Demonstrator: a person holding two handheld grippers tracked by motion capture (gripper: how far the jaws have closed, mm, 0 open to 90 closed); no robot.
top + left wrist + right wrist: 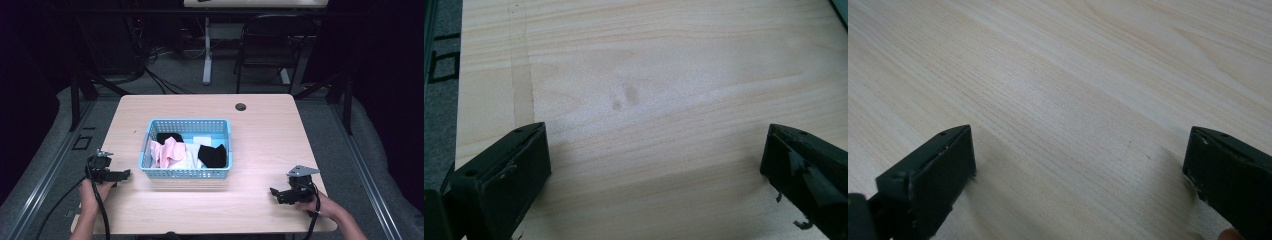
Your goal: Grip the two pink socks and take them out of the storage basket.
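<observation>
both grippers, left (pixel 656 165) and right (pixel 1080 165), spread wide over bare table (pixel 260 125). soft, light-looking socks (pixel 172 150) in basket (pixel 187 174); probably best pinched at a raised fold.

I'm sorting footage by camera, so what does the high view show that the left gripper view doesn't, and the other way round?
High view: a blue basket mid-table holding pink, white and black cloth pieces, plus the right gripper in a hand at the near right. Left gripper view: a close look at two faint dark smudges on the wood between its wide-apart jaws. Both share the light wooden table and the left gripper.
</observation>
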